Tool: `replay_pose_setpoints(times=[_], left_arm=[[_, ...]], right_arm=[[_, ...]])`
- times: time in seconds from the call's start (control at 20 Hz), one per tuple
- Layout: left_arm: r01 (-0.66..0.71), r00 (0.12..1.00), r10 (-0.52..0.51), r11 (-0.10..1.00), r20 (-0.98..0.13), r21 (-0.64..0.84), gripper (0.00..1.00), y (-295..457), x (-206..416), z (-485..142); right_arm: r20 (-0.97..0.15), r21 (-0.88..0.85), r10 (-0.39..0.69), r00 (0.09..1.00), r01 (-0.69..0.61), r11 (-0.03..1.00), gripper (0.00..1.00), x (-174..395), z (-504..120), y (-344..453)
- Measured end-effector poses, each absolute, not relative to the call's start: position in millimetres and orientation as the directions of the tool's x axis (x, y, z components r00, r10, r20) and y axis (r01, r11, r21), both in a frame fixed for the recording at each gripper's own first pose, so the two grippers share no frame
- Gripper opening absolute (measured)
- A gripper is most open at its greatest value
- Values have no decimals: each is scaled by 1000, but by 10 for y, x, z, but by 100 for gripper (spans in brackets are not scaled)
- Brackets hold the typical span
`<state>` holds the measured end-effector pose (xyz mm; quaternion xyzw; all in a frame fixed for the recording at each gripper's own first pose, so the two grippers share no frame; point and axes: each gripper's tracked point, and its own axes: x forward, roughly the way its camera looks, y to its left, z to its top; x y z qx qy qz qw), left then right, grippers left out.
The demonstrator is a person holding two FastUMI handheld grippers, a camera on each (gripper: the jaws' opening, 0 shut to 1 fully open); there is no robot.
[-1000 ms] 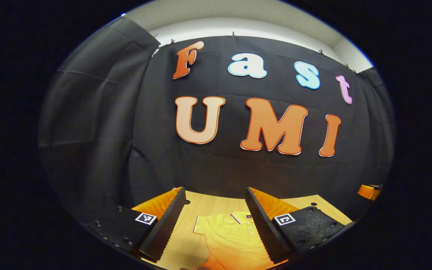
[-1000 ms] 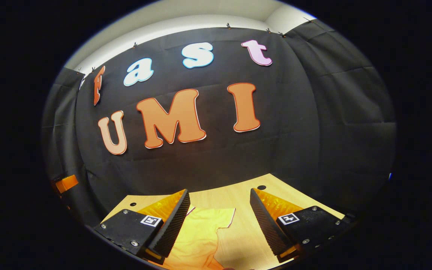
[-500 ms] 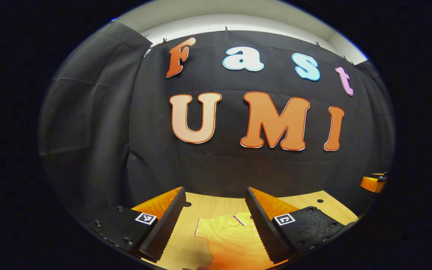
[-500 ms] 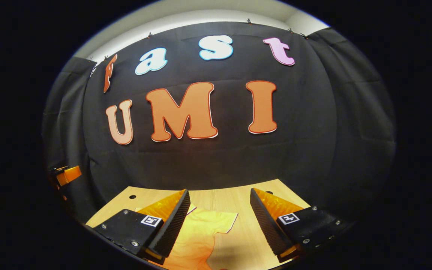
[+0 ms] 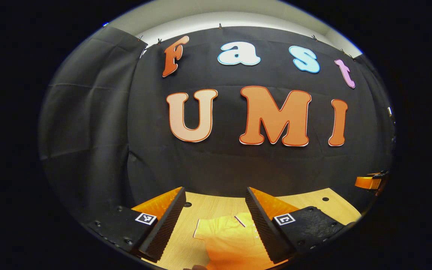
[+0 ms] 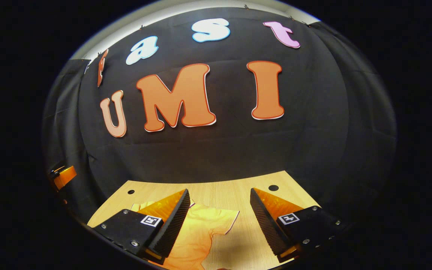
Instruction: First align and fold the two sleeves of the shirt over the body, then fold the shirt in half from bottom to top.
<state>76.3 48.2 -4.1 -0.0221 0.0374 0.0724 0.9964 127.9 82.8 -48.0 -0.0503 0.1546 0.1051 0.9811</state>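
Note:
A yellow short-sleeved polo shirt (image 5: 231,240) lies flat on the wooden table (image 5: 216,206), collar toward the booth wall. In the left gripper view its left sleeve and buttoned placket sit between and below the fingers of my left gripper (image 5: 214,221), which is open and above the cloth. In the right gripper view the shirt (image 6: 197,236) shows its other sleeve spread out toward the right, under my right gripper (image 6: 218,221), also open and holding nothing. The right gripper (image 5: 369,182) shows at the far right of the left gripper view, and the left gripper (image 6: 62,176) at the far left of the right gripper view.
The black cloth wall (image 5: 238,165) rises close behind the table's far edge. Small round holes (image 6: 273,187) mark the tabletop near its back corners. Bare wood (image 6: 246,247) lies to the right of the shirt's sleeve.
Both views have tilted down a little, showing more tabletop. The right gripper has shifted forward, so the sleeve sits more between its fingers. Both grippers stay open.

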Motion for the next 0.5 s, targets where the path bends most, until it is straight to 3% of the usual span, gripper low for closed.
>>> replay_pose_setpoints(times=[0.2, 0.5], left_arm=[[-140, 986, 137, 990, -92, -28, 98, 588, 948, -102], [-119, 984, 113, 992, -134, -40, 98, 860, 1146, -301]], right_arm=[[-443, -18, 174, 880, -202, 979, 97, 1662, -810, 848], [-569, -140, -2, 822, -94, 986, 98, 2285, -1378, 590]])
